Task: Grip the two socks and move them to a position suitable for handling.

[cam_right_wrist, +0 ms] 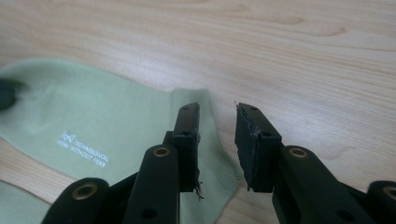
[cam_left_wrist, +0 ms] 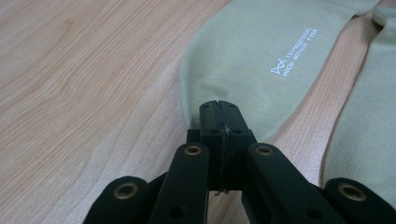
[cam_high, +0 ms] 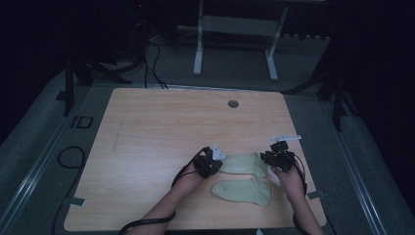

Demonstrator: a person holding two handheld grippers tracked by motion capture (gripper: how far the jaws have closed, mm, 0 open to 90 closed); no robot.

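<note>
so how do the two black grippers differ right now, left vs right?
The left black gripper has its jaws pressed together, pinched at the toe edge of the far pale green sock. The right black gripper has its jaws apart, poised over that sock's cuff end, gripping nothing. Both sit low over the wooden table.

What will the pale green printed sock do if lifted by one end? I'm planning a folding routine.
The pale green printed sock lies flat and thin on the wooden table, so it will probably droop limply. Soft dimples show in the knit near the shut left gripper, so it likely stretches. It looks light and unlikely to slip from the jaws.
</note>
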